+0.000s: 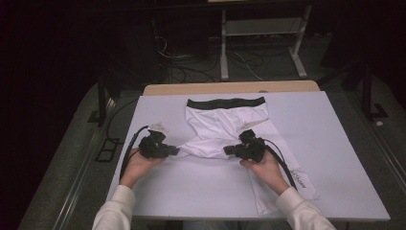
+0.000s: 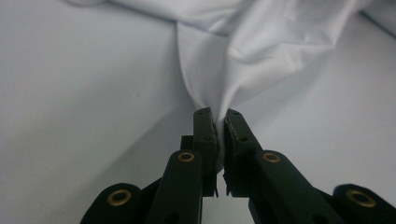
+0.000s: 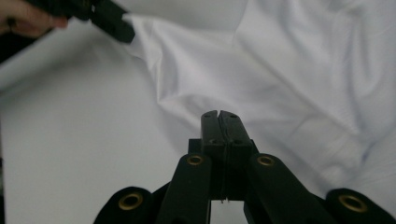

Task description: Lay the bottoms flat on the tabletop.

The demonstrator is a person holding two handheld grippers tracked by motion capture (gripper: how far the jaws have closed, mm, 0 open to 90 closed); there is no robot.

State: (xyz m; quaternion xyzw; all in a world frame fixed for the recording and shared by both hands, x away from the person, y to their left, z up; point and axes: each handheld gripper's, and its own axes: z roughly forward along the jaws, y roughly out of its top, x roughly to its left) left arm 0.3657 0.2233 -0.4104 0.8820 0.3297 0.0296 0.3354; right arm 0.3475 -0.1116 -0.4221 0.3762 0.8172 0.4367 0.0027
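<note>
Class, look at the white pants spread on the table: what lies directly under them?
Under the white pants lies the pale table top, bare around them. Whatever sits beneath the fabric itself is covered and cannot be seen.

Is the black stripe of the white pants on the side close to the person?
No, the black waistband of the white pants lies at the far side, away from the person's hands.

I see a white table top (image 1: pixel 335 143) with a wooden edge (image 1: pixel 230 87) at its far side. Beyond it, a grey floor (image 1: pixel 268 72) carries loose cables (image 1: pixel 184 62) and a white frame (image 1: pixel 261 33). The surrounding room is dark.
</note>
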